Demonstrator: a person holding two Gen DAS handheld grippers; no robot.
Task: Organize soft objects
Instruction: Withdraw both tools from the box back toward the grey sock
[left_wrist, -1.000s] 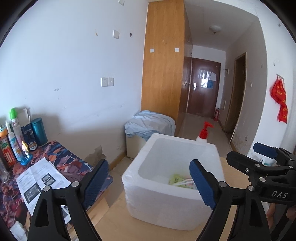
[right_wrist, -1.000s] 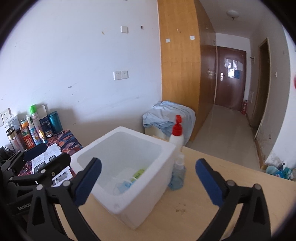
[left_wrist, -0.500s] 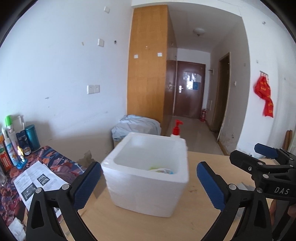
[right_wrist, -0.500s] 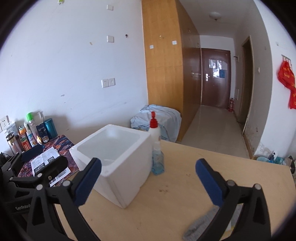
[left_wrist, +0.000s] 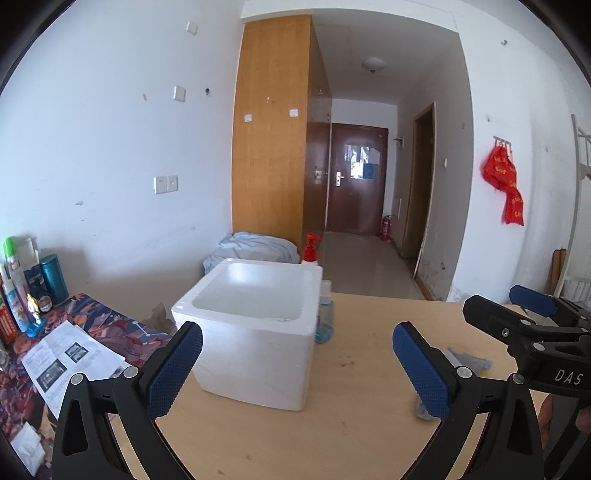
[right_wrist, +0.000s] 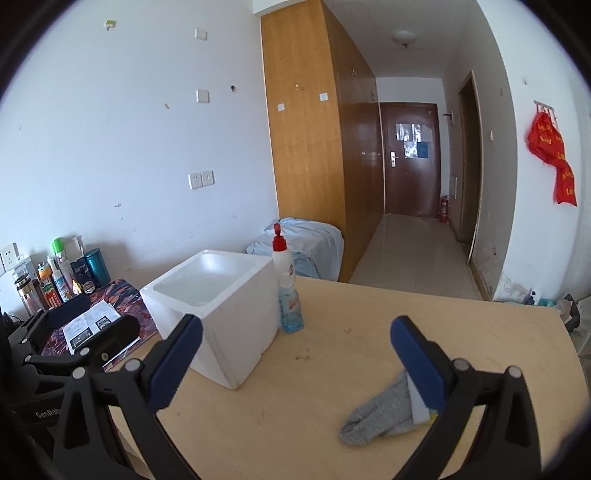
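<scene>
A white foam box (left_wrist: 258, 354) stands open-topped on the wooden table (left_wrist: 369, 373), and its inside is hidden from this low angle. My left gripper (left_wrist: 297, 369) is open and empty, just in front of the box's near right corner. A grey sock (right_wrist: 380, 413) lies flat on the table (right_wrist: 369, 332), partly behind my right gripper's right finger. My right gripper (right_wrist: 295, 362) is open with nothing between its pads, and the box (right_wrist: 229, 325) is to its left. In the left wrist view the sock (left_wrist: 469, 360) shows only in part.
A white pump bottle with a red top (right_wrist: 282, 258) and a small blue bottle (right_wrist: 290, 310) stand against the box's right side. Left of the table, a patterned surface holds papers (left_wrist: 70, 354) and several bottles (right_wrist: 55, 277). A blue cloth heap (left_wrist: 255, 247) lies behind.
Both grippers have drawn back from the box and swung right. The box's contents have dropped out of sight, and the grey sock has come into view. The left jaws widened slightly.
</scene>
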